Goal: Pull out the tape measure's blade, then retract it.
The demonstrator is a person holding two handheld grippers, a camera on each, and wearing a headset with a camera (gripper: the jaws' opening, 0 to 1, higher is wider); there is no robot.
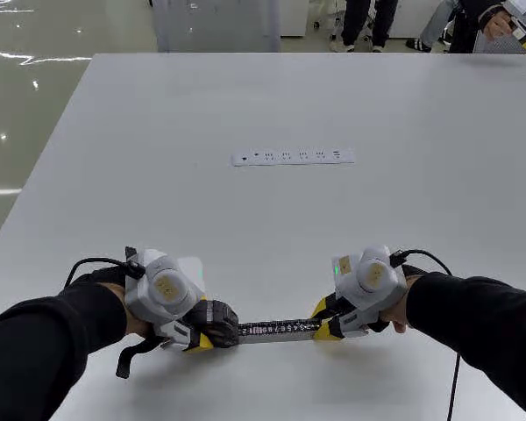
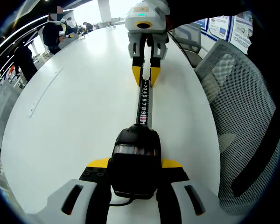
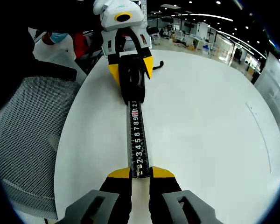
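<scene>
Holding a short run of blade between two clenched grippers

Starting with the room, it is a bright open office with a glossy floor (image 1: pixel 35 96), and people (image 1: pixel 364 22) stand well beyond the far end of the table (image 1: pixel 272 105). That table is wide, white and smooth. A white strip (image 1: pixel 293 157) lies flat near its middle, well apart from my work. A grey mesh chair (image 2: pixel 238 107) stands at the near edge. I judge the top gives little friction, so nothing resting on it will resist a pull.

The tape measure sits low along the near edge, stretched between the two grippers. My left gripper (image 1: pixel 202 338) is clamped around the black case (image 2: pixel 136 158), a jaw on either side. The case looks compact, hard and fairly weighty for its size. Gripping its sides seems right, since that leaves the front free for the blade to run.

My right gripper (image 3: pixel 140 173) is pinched on the end of the blade (image 3: pixel 136 135), which runs straight to the case with the first numbers showing. I take the blade for thin spring steel: stiff along its length, quick to kink if twisted, slick and sharp-edged. The end is the place to hold it. On retraction I would feed it back slowly, since the spring could snap it home.
</scene>
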